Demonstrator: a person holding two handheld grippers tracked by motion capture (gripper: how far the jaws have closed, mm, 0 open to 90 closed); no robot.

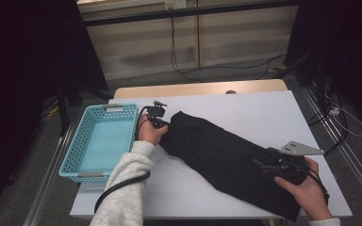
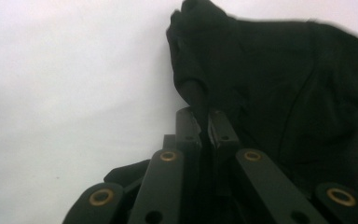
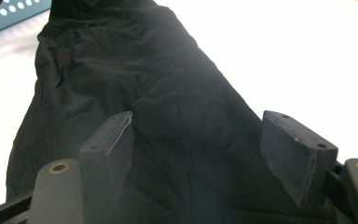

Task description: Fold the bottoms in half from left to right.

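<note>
White tabletop (image 1: pixel 245 110) on a wooden desk, dark room behind with cables trailing over the grey floor. Black garment (image 1: pixel 226 157) lies stretched diagonally across the table, from beside the basket toward the near right corner; looks like folded dark cloth, exact type hard to tell. Light blue perforated basket (image 1: pixel 101 141) sits at the table's left edge, just beside the garment's upper end, not touching it as far as I can see. Left gripper (image 1: pixel 162 123) at the garment's upper-left end: left gripper view has the jaws clamped together with a pinch of black fabric (image 2: pixel 200 100) between the pads, cloth bunched and lifted a bit above the table there. Left hand (image 1: pixel 150 132) in a grey sleeve wraps the gripper body, cable looping back along the forearm. Right gripper (image 1: pixel 268 165) rests over the lower-right end of the garment, grey three-cornered plate on top. Right gripper view: jaws spread wide, pads (image 3: pixel 114 140) apart over the cloth, nothing pinched; whether the tips touch fabric can't be told.
</note>
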